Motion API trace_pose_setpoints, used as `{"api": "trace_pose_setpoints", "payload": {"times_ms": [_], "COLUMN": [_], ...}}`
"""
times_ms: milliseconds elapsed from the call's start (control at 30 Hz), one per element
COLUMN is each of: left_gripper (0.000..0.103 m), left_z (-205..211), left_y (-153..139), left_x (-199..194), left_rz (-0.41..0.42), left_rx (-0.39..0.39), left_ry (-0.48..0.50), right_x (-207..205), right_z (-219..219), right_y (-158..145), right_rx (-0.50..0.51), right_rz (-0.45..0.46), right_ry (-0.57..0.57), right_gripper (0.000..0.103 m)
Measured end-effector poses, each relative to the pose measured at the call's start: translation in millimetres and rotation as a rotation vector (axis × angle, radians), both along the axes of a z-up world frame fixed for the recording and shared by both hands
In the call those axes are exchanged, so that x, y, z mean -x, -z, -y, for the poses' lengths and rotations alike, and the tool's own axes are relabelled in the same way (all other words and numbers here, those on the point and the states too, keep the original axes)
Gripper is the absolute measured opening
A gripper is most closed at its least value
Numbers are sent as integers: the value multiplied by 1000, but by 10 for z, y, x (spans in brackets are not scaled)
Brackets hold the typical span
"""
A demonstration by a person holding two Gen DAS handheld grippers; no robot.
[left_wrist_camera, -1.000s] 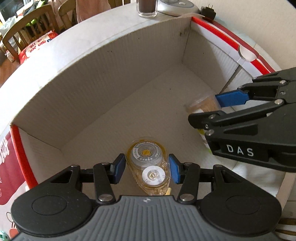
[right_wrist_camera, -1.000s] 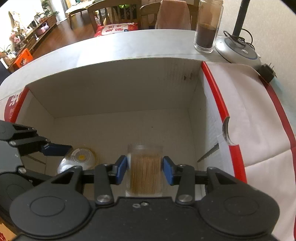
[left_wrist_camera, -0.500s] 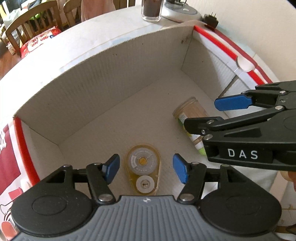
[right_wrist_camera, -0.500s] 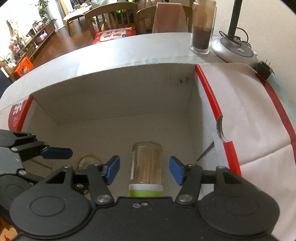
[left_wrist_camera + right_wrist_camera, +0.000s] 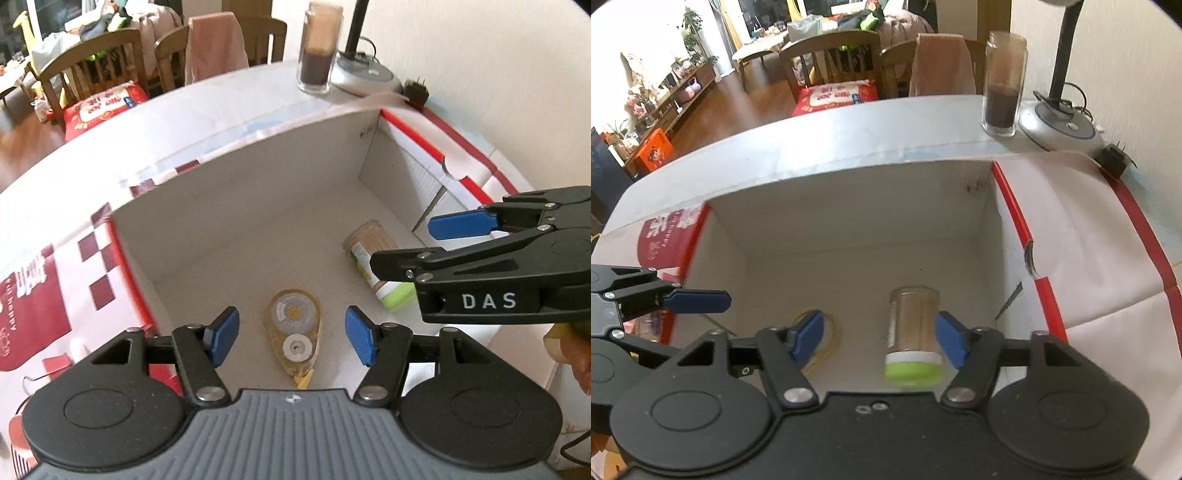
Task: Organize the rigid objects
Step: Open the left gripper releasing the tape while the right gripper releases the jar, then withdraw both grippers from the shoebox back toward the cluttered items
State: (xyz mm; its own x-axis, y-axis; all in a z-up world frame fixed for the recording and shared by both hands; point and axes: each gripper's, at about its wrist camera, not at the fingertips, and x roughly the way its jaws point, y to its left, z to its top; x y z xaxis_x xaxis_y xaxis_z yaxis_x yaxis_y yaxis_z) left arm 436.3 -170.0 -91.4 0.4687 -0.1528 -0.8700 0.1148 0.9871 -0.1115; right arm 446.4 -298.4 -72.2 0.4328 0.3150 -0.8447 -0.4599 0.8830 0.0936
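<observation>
A clear yellow correction tape dispenser (image 5: 293, 328) lies flat on the floor of an open cardboard box (image 5: 258, 206). My left gripper (image 5: 291, 338) hovers above it, open, with its blue pads well clear on both sides. A toothpick jar (image 5: 914, 321) with a green lid lies on its side on the box floor, to the right of the tape. Above the jar my right gripper (image 5: 879, 339) has its jaws opening, and its pads do not touch the jar. From the left wrist view the right gripper (image 5: 410, 243) partly hides the jar (image 5: 364, 243).
The box has white walls, red edges and spread flaps (image 5: 1089, 236). On the table behind it stand a glass jar of dark powder (image 5: 319, 55), a lamp base (image 5: 365, 75) and a black plug (image 5: 417, 90). Wooden chairs (image 5: 92, 62) and a red bag (image 5: 103, 110) lie beyond.
Both grippers let go and opened, the left off the correction tape and the right off the toothpick jar. Both rose away from the box floor, where the two objects now lie.
</observation>
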Motion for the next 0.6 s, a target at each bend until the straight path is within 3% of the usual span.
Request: {"api": "trace_pose_setpoints", "payload": {"times_ms": [600], "left_gripper": [62], "left_z": [-660], "left_y": [-527], "left_x": [1020], "left_rz": [194], "left_rx": [73], "left_ry": [27], "right_x": [928], "right_z": [-385], "right_y": [-493], "right_rx": [-80], "right_rz": [142], "right_ry": [8], "right_gripper": [81]}}
